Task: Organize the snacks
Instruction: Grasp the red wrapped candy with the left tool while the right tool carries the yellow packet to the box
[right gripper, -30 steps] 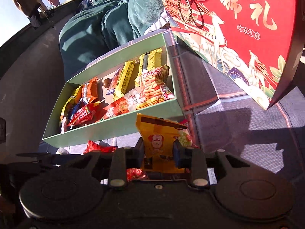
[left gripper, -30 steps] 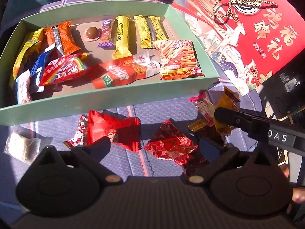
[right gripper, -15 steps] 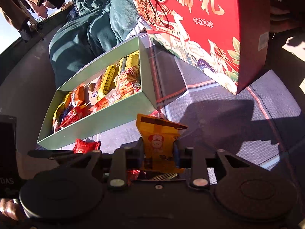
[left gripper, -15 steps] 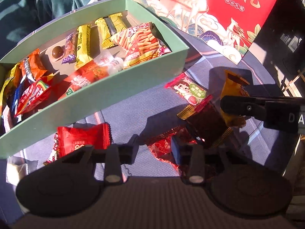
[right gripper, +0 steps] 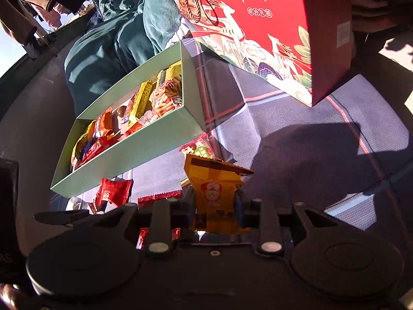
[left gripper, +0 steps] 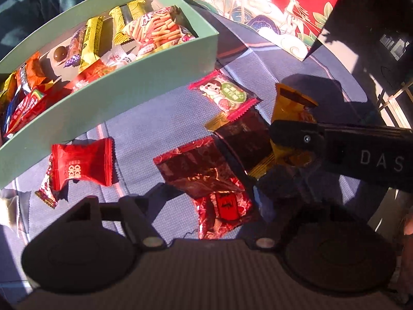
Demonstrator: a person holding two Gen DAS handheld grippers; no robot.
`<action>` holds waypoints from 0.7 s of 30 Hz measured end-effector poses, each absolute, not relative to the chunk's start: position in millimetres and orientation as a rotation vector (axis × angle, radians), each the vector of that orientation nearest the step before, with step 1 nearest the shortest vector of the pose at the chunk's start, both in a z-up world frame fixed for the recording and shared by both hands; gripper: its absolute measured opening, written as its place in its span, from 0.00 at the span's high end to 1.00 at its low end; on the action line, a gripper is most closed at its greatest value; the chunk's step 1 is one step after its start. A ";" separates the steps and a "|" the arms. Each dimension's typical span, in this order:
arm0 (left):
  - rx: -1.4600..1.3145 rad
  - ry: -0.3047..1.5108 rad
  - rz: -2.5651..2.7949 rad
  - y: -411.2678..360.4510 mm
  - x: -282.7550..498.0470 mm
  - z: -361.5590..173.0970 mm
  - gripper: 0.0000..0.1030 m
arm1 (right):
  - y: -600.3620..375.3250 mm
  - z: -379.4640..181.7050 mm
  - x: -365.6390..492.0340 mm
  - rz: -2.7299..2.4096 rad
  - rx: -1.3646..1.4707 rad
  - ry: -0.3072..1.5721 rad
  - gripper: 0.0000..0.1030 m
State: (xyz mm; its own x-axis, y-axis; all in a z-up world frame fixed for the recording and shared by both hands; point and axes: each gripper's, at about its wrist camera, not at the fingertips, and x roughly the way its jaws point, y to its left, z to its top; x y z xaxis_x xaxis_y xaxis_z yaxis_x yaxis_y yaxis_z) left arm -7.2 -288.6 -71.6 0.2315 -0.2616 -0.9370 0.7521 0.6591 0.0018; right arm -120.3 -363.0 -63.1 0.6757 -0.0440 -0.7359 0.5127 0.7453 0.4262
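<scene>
Snack packets lie loose on the blue cloth of the worktop (left gripper: 160, 126), and I count five there in the left wrist view. Nearest is a shiny red foil packet (left gripper: 206, 180) between the fingers of the left hand-held gripper (left gripper: 204, 201). Those fingers stand wide apart and hold nothing. To the left lies a bright red candy packet (left gripper: 82, 164) with a small red-and-white wrapper (left gripper: 45, 188) tucked at its side. A little farther sits a dark brown packet with gold ends (left gripper: 245, 139), and on its far end rests a pink packet with a cartoon girl (left gripper: 223, 95).

One yellow packet (right gripper: 219, 193) is up off the cloth, pinched tight in the right hand-held gripper (right gripper: 215, 206), whose fingers are nearly closed on its sides.

Behind the loose snacks stands one pale green box (left gripper: 144, 77) full of more snacks, too many and too crowded to count well. Farthest back is one big red gift box (right gripper: 271, 25).
</scene>
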 end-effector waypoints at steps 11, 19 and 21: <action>0.450 1.084 -0.797 -255.8 -2.1 -37.2 0.69 | -350.1 -52.0 -114.6 -0.311 0.637 0.767 0.71; 0.297 0.977 -0.702 -205.7 52.0 6.3 0.69 | -332.2 -10.4 -64.5 -0.217 0.578 0.739 0.71; 0.263 0.955 -0.649 -187.1 78.5 12.8 0.69 | -328.4 -2.4 -47.0 -0.192 0.563 0.738 0.71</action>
State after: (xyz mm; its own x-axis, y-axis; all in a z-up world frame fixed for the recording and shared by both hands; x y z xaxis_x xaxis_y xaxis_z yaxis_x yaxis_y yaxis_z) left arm 78.5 -187.1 12.8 0.4078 -0.3964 -0.8225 0.6193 0.7820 -0.0698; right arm -47.0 -328.4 -2.4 0.7306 0.0276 -0.6822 0.3573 0.8360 0.4165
